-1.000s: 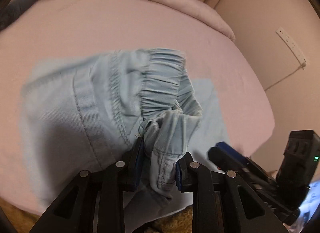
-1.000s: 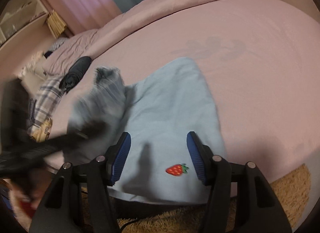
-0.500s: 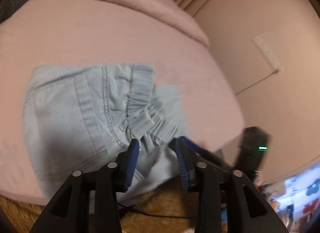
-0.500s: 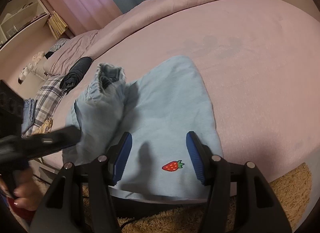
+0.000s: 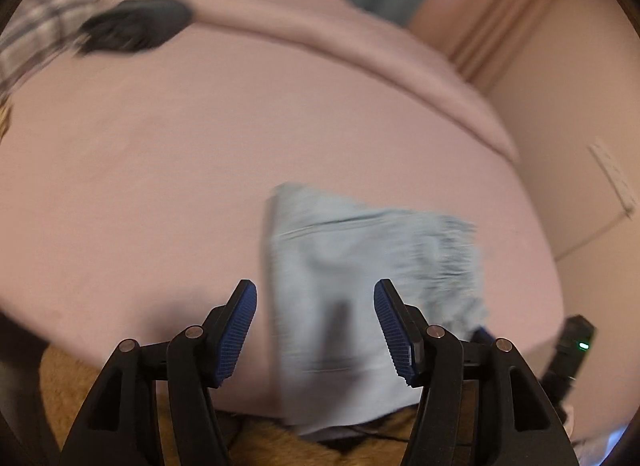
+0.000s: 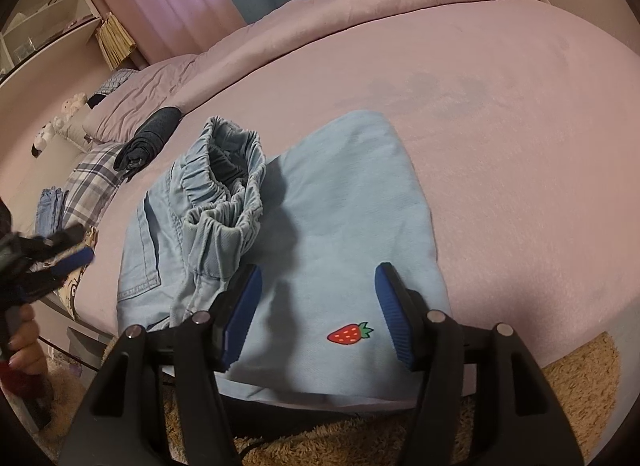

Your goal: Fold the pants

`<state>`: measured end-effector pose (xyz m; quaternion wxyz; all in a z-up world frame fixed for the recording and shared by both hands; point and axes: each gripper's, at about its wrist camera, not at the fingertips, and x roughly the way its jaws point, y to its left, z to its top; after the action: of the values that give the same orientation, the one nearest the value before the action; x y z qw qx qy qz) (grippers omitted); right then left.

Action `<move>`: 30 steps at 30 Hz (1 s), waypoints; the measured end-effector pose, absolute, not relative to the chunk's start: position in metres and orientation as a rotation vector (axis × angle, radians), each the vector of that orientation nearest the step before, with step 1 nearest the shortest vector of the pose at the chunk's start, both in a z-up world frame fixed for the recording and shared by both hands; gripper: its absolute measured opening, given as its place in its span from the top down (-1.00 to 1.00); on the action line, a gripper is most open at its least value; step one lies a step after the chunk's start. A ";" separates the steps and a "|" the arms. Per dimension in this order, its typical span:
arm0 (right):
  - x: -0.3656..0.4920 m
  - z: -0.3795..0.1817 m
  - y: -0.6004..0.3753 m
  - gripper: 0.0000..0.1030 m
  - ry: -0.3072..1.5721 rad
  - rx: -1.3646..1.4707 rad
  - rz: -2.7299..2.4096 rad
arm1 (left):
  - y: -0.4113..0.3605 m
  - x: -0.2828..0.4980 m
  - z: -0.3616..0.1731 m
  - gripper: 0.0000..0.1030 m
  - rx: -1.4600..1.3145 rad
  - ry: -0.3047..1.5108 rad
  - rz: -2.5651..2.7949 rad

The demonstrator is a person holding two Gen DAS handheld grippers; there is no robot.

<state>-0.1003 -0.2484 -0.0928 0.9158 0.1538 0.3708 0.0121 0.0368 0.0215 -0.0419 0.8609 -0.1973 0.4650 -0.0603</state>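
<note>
Light blue pants (image 6: 340,225) with a red strawberry patch (image 6: 350,333) lie folded on the pink bed near its front edge. The elastic waistband (image 6: 228,181) lies bunched and open on top, at the left. My right gripper (image 6: 318,316) is open and empty, low over the pants' near edge. My left gripper (image 5: 316,330) is open and empty, above the near edge of the pants (image 5: 360,286), blurred in the left wrist view. It also shows at the far left of the right wrist view (image 6: 60,262).
The pink bed (image 6: 500,125) spreads behind the pants. A dark rolled garment (image 6: 148,141), a plaid cloth (image 6: 90,181) and folded jeans (image 6: 50,209) lie at the left. A tan shaggy rug (image 6: 576,398) lies below the bed edge. A wall (image 5: 580,113) stands on the right.
My left gripper has let go of the waistband, opened wide and pulled back to the left. The waistband now rests on the pants. My right gripper has stayed open in place.
</note>
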 end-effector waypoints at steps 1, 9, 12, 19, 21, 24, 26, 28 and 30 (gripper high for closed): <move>-0.100 -0.092 -0.247 -0.17 0.764 0.309 0.023 | 0.029 0.037 -0.049 -0.16 -0.415 0.991 -0.100; -0.094 -0.090 -0.237 -0.29 0.781 0.272 -0.007 | 0.061 0.034 -0.071 -0.16 -0.444 1.039 -0.003; -0.092 -0.081 -0.232 -0.32 0.783 0.260 -0.026 | 0.060 0.033 -0.077 -0.16 -0.439 1.057 -0.020; -0.101 -0.043 -0.219 -0.32 0.690 0.241 0.002 | 0.068 0.032 -0.081 -0.16 -0.461 1.083 -0.060; -0.102 -0.038 -0.221 -0.33 0.672 0.269 0.022 | 0.066 0.032 -0.084 -0.16 -0.457 1.096 -0.070; -0.094 -0.041 -0.224 -0.44 0.697 0.315 0.058 | 0.056 0.033 -0.086 -0.16 -0.425 1.106 -0.087; -0.085 -0.046 -0.219 -0.46 0.737 0.329 0.063 | 0.051 0.032 -0.085 -0.16 -0.395 1.101 -0.067; -0.080 -0.047 -0.207 -0.45 0.741 0.294 0.076 | 0.050 0.032 -0.083 -0.16 -0.384 1.099 -0.060; -0.082 -0.041 -0.192 -0.45 0.713 0.228 0.069 | 0.049 0.032 -0.083 -0.16 -0.384 1.099 -0.057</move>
<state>-0.0821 -0.1917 -0.0410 0.9303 0.1111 0.3481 0.0335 0.0318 0.0494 -0.0830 0.8350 -0.1813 0.5188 -0.0270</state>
